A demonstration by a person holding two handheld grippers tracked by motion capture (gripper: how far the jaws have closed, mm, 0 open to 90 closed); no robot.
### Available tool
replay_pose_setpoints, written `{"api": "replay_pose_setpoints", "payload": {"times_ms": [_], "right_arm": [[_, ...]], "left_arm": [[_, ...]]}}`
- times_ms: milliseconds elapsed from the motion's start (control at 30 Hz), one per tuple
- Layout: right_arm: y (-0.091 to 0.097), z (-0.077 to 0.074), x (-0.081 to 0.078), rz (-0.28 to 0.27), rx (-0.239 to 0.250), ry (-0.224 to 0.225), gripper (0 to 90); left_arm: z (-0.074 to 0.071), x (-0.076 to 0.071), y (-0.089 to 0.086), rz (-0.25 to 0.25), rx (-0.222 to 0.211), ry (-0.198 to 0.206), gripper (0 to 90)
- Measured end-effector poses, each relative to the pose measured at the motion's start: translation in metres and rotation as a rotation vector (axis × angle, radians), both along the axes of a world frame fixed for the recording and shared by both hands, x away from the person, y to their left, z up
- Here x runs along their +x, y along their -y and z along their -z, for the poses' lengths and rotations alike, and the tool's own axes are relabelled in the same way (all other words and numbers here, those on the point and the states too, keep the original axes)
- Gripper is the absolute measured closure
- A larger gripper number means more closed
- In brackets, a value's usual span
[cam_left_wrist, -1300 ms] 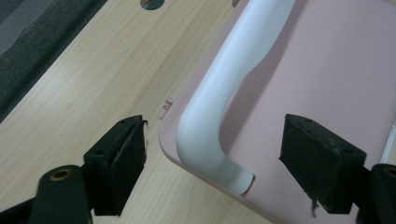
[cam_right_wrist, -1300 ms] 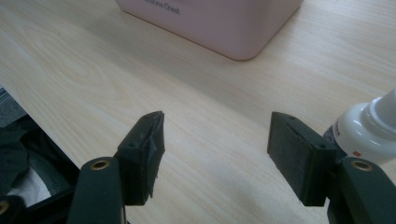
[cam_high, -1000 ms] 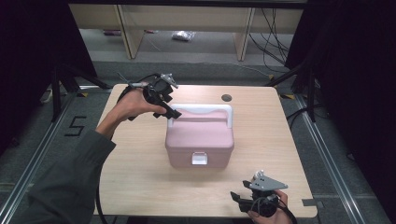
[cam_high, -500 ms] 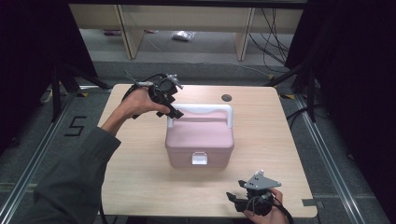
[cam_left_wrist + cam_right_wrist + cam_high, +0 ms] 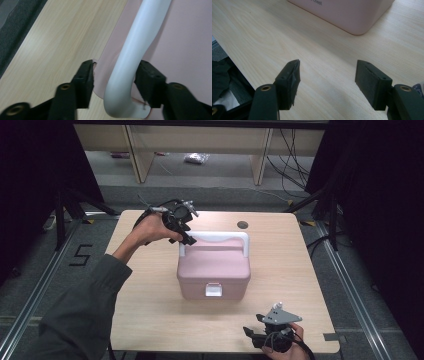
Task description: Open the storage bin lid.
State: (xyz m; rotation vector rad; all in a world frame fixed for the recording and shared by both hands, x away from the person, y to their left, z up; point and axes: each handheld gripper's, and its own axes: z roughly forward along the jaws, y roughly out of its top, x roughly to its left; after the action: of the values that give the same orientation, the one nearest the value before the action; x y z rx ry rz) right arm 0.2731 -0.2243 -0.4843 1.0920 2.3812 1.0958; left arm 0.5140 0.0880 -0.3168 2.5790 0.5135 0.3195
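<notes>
My left fingers (image 5: 150,85) have just been closing round the pink box's (image 5: 214,265) white handle (image 5: 135,57); right fingers (image 5: 289,80) gape over the near bench (image 5: 249,30).

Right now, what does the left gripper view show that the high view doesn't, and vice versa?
Left gripper view: a gap between one jaw of the left gripper and the white handle, the other jaw at its side; the jaws have just been closing around it. High view: the right gripper near the front edge of the table, and the white latch. Both: pink box, handle, table.
</notes>
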Motion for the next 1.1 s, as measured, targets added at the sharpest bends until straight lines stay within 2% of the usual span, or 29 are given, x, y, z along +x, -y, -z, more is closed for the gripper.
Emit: {"api": "replay_pose_setpoints", "payload": {"times_ms": [33, 67, 167, 200, 233, 267, 300, 367, 467, 500, 533, 567, 633, 667, 700, 733, 800, 833, 867, 900, 933, 967, 1033, 1067, 1100], "right_arm": [[0.0, -0.001, -0.001, 0.01, 0.001, -0.011, 38.0], [0.0, -0.001, 0.0, 0.009, 0.0, -0.012, 38.0], [0.0, -0.001, -0.001, 0.011, 0.009, -0.018, 38.0], [-0.001, -0.001, -0.002, 0.019, 0.021, -0.032, 38.0], [-0.001, -0.001, -0.002, 0.019, 0.021, -0.032, 38.0], [0.002, -0.001, 0.0, 0.005, 0.01, -0.008, 38.1], [0.001, -0.001, -0.003, 0.032, 0.027, -0.042, 38.2], [0.003, -0.001, -0.001, 0.008, 0.021, -0.014, 38.4], [0.002, -0.002, -0.002, 0.021, 0.038, -0.027, 38.5], [0.003, -0.004, -0.002, 0.008, 0.037, -0.017, 38.5], [0.003, -0.005, -0.002, 0.0, 0.038, 0.001, 38.6], [0.003, -0.006, -0.004, 0.017, 0.059, -0.015, 38.7], [0.003, -0.007, -0.005, 0.02, 0.07, -0.013, 38.9], [0.005, -0.01, -0.004, 0.012, 0.093, 0.001, 39.3], [0.005, -0.012, -0.006, 0.028, 0.111, -0.001, 39.4], [0.007, -0.013, -0.004, 0.005, 0.109, 0.02, 39.5], [0.009, -0.017, -0.004, 0.006, 0.116, 0.047, 40.2], [0.008, -0.019, -0.006, 0.009, 0.139, 0.024, 40.6], [0.008, -0.019, -0.006, 0.009, 0.139, 0.024, 40.6], [0.009, -0.02, -0.006, 0.016, 0.143, 0.035, 41.0], [0.011, -0.022, -0.004, 0.002, 0.138, 0.067, 42.7], [0.011, -0.022, -0.004, -0.006, 0.148, 0.077, 43.7], [0.01, -0.024, -0.004, -0.012, 0.148, 0.077, 45.1], [0.007, -0.023, -0.005, -0.007, 0.184, 0.052, 46.3], [0.009, -0.024, -0.003, -0.023, 0.152, 0.079, 46.7]], "left_arm": [[-0.001, -0.001, 0.002, 0.01, -0.017, -0.001, 58.1], [-0.002, -0.002, 0.002, 0.024, -0.013, -0.003, 62.4], [-0.003, -0.003, 0.003, 0.036, 0.011, 0.013, 64.3], [-0.003, -0.004, 0.003, 0.041, 0.012, 0.016, 64.7], [-0.003, -0.004, 0.003, 0.041, 0.012, 0.016, 65.2], [-0.004, -0.005, 0.003, 0.058, 0.022, 0.022, 65.7], [-0.005, -0.006, 0.003, 0.06, 0.024, 0.025, 66.1], [-0.007, -0.008, 0.003, 0.075, 0.031, 0.035, 66.7], [-0.008, -0.009, 0.003, 0.092, 0.032, 0.038, 68.2], [-0.009, -0.011, 0.003, 0.107, 0.027, 0.048, 68.8], [-0.011, -0.012, 0.002, 0.122, 0.04, 0.051, 69.4], [-0.012, -0.013, 0.002, 0.117, 0.025, 0.057, 69.9], [-0.014, -0.013, 0.001, 0.134, 0.038, 0.06, 70.7], [-0.016, -0.014, 0.0, 0.144, 0.03, 0.069, 71.0], [-0.017, -0.014, 0.0, 0.146, 0.023, 0.07, 71.3], [-0.018, -0.014, -0.001, 0.157, 0.026, 0.074, 71.5], [-0.02, -0.014, -0.001, 0.175, 0.029, 0.083, 71.9], [-0.022, -0.013, -0.001, 0.182, 0.029, 0.082, 72.1], [-0.022, -0.013, -0.001, 0.182, 0.029, 0.082, 72.1], [-0.022, -0.013, -0.002, 0.181, 0.022, 0.082, 72.1], [-0.024, -0.012, -0.003, 0.191, 0.023, 0.078, 72.4], [-0.025, -0.012, -0.003, 0.181, -0.011, 0.068, 72.5], [-0.028, -0.01, -0.003, 0.182, -0.01, 0.074, 72.6], [-0.029, -0.01, -0.004, 0.183, -0.014, 0.072, 72.6], [-0.031, -0.009, -0.004, 0.193, 0.003, 0.074, 72.6]]}}
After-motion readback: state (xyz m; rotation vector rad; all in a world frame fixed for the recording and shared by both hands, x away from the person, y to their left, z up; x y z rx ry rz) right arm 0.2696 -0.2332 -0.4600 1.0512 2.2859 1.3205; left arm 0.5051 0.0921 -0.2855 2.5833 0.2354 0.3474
